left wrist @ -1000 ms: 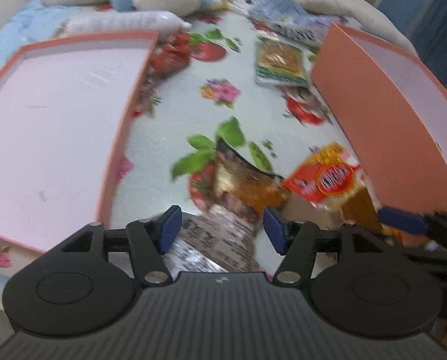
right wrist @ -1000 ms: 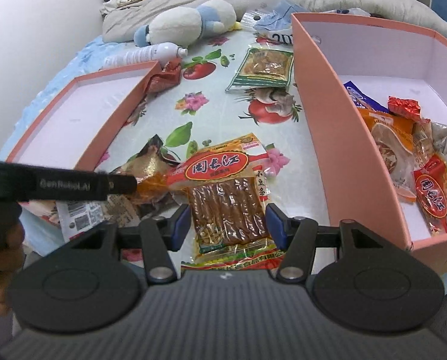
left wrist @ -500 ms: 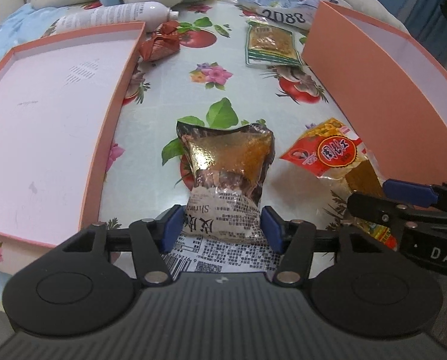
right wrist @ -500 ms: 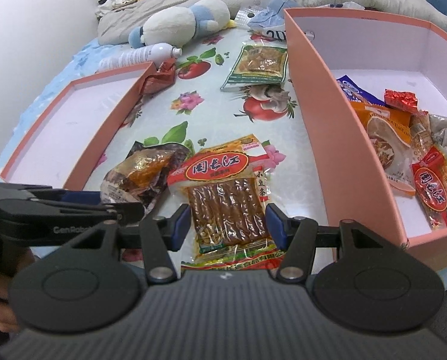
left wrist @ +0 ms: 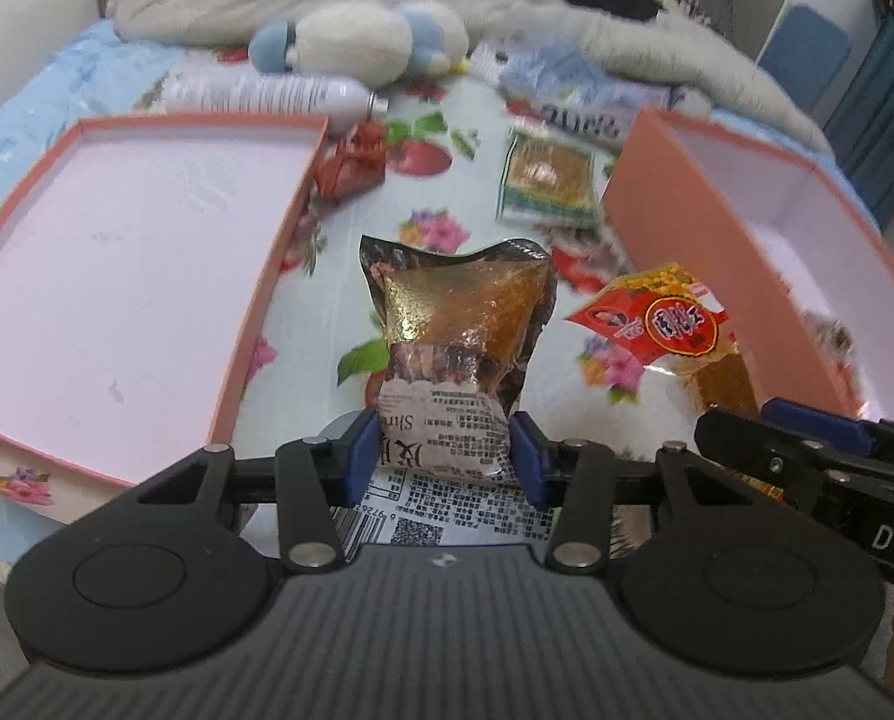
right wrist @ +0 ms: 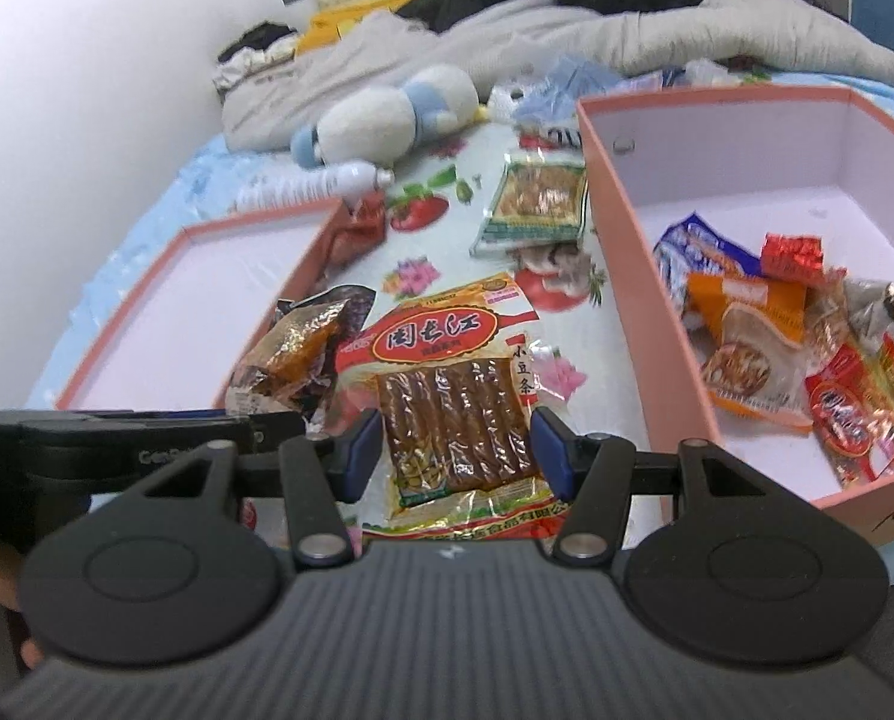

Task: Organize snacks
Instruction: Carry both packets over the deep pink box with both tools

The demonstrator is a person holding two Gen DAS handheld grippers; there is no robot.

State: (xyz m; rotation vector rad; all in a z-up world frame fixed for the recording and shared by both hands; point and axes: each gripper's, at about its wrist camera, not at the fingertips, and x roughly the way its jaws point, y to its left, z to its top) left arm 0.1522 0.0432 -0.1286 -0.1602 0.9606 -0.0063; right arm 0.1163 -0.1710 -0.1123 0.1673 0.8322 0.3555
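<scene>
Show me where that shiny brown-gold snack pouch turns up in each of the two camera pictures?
Left wrist view: the brown-gold pouch stands in the middle, its lower end between the left gripper fingers.
Right wrist view: the same pouch lies left of center, beside the red-labelled packet.
Shared landmark: the plush toy at the far end.

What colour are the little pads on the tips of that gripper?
Dark blue, on black arms; the left gripper pads show best in the left wrist view.
</scene>
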